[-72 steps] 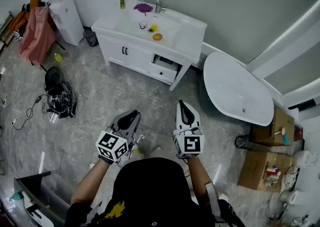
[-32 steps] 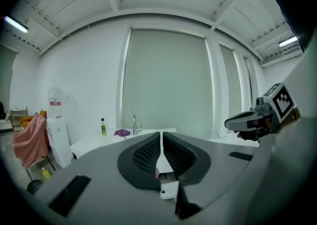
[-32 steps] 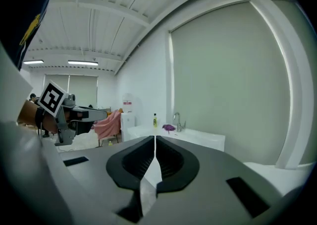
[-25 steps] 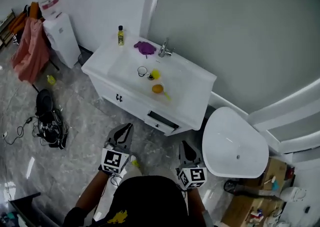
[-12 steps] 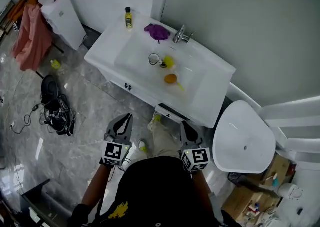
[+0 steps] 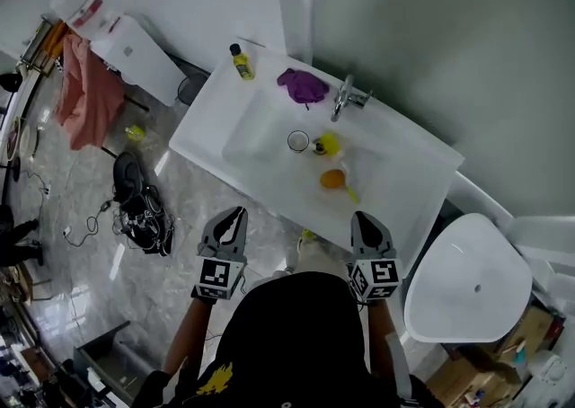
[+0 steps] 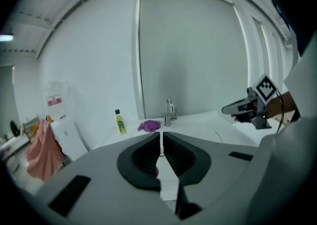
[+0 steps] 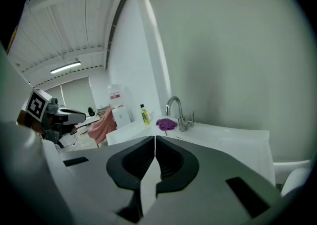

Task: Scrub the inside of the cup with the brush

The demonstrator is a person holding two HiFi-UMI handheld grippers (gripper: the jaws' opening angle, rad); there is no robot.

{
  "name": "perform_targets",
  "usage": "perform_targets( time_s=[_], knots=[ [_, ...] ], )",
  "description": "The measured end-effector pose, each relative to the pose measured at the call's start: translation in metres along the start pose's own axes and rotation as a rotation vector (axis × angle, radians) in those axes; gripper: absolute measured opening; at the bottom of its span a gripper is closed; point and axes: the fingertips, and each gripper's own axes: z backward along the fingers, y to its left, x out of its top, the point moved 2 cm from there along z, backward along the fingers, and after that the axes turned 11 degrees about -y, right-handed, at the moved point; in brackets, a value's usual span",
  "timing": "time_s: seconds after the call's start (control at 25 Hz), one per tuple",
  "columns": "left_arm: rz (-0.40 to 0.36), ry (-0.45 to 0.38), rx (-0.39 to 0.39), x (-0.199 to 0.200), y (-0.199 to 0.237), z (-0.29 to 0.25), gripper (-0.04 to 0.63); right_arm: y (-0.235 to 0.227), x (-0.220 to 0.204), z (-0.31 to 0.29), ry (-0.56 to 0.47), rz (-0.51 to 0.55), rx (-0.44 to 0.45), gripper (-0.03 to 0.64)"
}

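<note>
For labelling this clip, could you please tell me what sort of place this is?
Probably a bathroom, perhaps staged: a white vanity sink with a faucet, a white bathtub beside it, and loose cables on the floor.

And we're moving in! The white vanity sink surface (image 6: 208, 128), a small shape at the top of the head view moments ago, now fills the middle of it, its front edge slanting down to the right. The left gripper (image 6: 234, 214) and right gripper (image 6: 363, 217), earlier out over open grey marble floor (image 6: 162, 289), now point at that front edge, tips just short of it. The white oval bathtub (image 6: 467, 280) has slid to the lower right.
</note>
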Motion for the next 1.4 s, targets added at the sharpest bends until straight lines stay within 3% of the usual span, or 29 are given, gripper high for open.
perform_targets(
  time_s=[0.08, 0.16, 0.36, 0.6, 0.84, 1.0, 1.08, 1.16, 1.24, 1.4],
  knots=[
    [-0.082, 0.043, -0.035, 0.005, -0.001, -0.028, 0.032, -0.025, 0.000, -0.021, 0.015, -0.005, -0.010, 0.034],
    [-0.117, 0.081, -0.081, 0.000, -0.001, -0.055, 0.032, -0.047, 0.001, -0.039, 0.029, -0.004, -0.016, 0.034],
    [-0.081, 0.110, -0.102, -0.011, 0.005, -0.110, 0.041, -0.091, -0.019, -0.058, 0.110, -0.017, -0.052, 0.034],
    [-0.045, 0.175, -0.128, -0.046, 0.016, -0.143, 0.047, -0.121, -0.065, -0.072, 0.211, -0.123, -0.117, 0.034],
    [-0.137, 0.209, -0.217, -0.109, 0.011, -0.172, 0.073, -0.140, -0.116, -0.089, 0.332, -0.113, -0.214, 0.034],
    [-0.033, 0.239, -0.289, -0.141, 0.020, -0.212, 0.160, -0.142, -0.138, -0.110, 0.380, -0.122, -0.222, 0.035],
    [0.058, 0.291, -0.314, -0.169, 0.026, -0.231, 0.200, -0.143, -0.153, -0.121, 0.422, -0.143, -0.232, 0.049],
    [0.126, 0.353, -0.358, -0.199, 0.027, -0.247, 0.283, -0.150, -0.170, -0.132, 0.473, -0.173, -0.259, 0.054],
    [0.130, 0.397, -0.417, -0.223, 0.022, -0.257, 0.329, -0.156, -0.186, -0.140, 0.515, -0.224, -0.285, 0.074],
    [0.113, 0.450, -0.538, -0.264, 0.011, -0.281, 0.383, -0.163, -0.218, -0.160, 0.576, -0.313, -0.269, 0.179]
  ],
)
